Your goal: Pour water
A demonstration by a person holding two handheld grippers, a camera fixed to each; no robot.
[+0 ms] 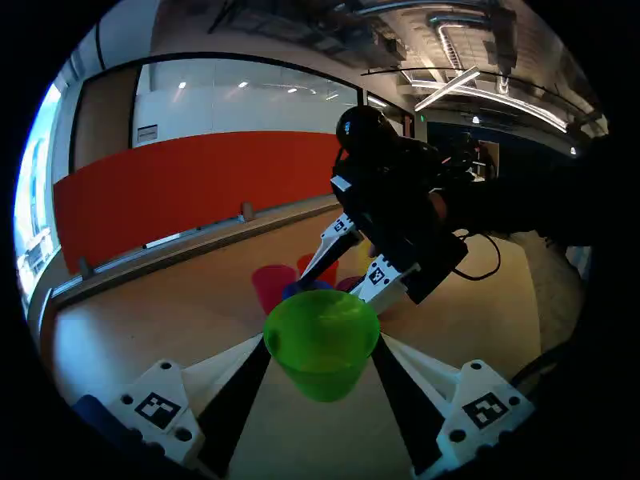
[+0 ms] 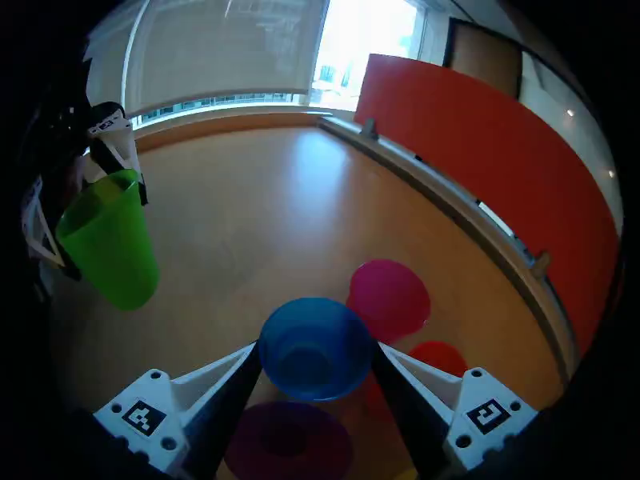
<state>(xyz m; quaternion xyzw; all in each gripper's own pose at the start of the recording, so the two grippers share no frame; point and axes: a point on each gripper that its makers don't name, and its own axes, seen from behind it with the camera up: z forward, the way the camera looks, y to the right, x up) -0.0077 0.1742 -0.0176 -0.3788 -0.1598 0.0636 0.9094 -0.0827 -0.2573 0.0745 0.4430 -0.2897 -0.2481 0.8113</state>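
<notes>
The left gripper (image 1: pixel 322 340) clamps a green cup (image 1: pixel 322 352), raised apart from the blue cup (image 2: pixel 312 352), which the right gripper (image 2: pixel 316 348) grips. The green cup looks barely tipped; any water is unclear. Pouring seems not yet begun.

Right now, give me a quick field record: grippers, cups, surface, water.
left gripper: shut on green cup; cup tilted, lifted
right gripper: shut on blue cup; cup upright
other cups: pink cup, red cup and purple cup, grouped around the blue cup
surface: wooden top
water: cannot tell in either held cup
</notes>
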